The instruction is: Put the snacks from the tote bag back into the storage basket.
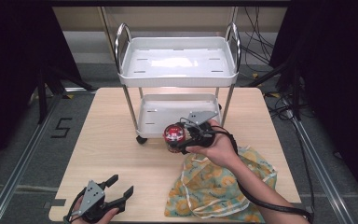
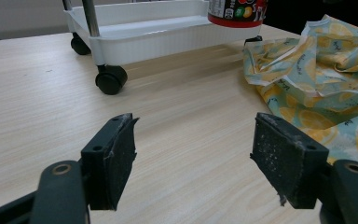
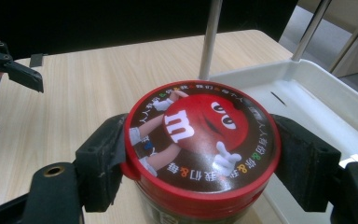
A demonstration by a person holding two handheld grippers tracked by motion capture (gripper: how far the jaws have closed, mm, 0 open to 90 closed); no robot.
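- Red-lidded candy jar (image 3: 200, 154): clamped by right gripper (image 1: 193, 135) jaws at cart's (image 1: 177, 109) lower tray edge, likely for loading.
- Left gripper (image 1: 116, 190): jaws open, idle above counter (image 1: 121, 154).
- Patterned cloth bag (image 1: 219, 186): lying beside.

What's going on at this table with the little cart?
A person works with a handheld gripper in each hand. The right gripper is clamped on a red-lidded candy jar, holding it at the edge of the white cart's lower tray. The left gripper rests open near the table's front edge, holding nothing. A yellow patterned cloth bag lies crumpled on the table.
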